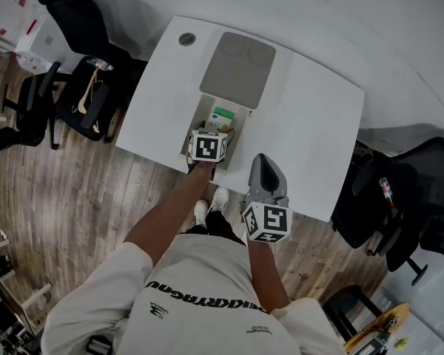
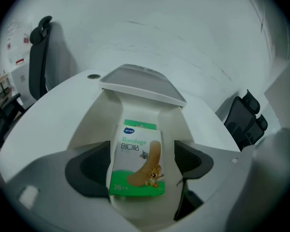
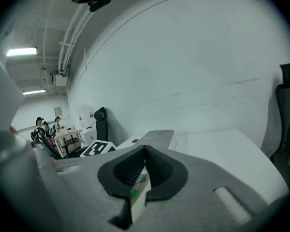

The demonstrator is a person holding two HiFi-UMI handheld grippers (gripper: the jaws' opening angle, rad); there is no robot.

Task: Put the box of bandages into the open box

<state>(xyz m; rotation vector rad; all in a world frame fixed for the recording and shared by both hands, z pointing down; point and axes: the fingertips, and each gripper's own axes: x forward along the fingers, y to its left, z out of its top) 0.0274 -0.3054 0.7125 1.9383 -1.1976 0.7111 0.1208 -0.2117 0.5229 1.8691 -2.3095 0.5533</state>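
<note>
The green and white bandage box (image 2: 137, 161) lies flat inside the open white box (image 2: 111, 110), whose grey lid (image 2: 140, 83) is folded back behind it. My left gripper (image 2: 142, 163) hangs over the open box with its jaws wide apart. Its dark pads (image 2: 191, 161) stand on either side of the bandage box, and a gap shows on the right side. From the head view, the left gripper (image 1: 213, 133) covers the near end of the open box (image 1: 207, 103), with the bandage box (image 1: 223, 115) showing beyond it. My right gripper (image 1: 262, 163) rests shut and empty near the table's front edge.
The white table (image 1: 311, 124) has a round cable hole (image 1: 187, 39) at its far left corner. Black office chairs stand to the left (image 1: 81, 87) and right (image 1: 407, 198) of it. In the right gripper view, the left gripper's marker cube (image 3: 97, 149) sits beside the lid (image 3: 157, 138).
</note>
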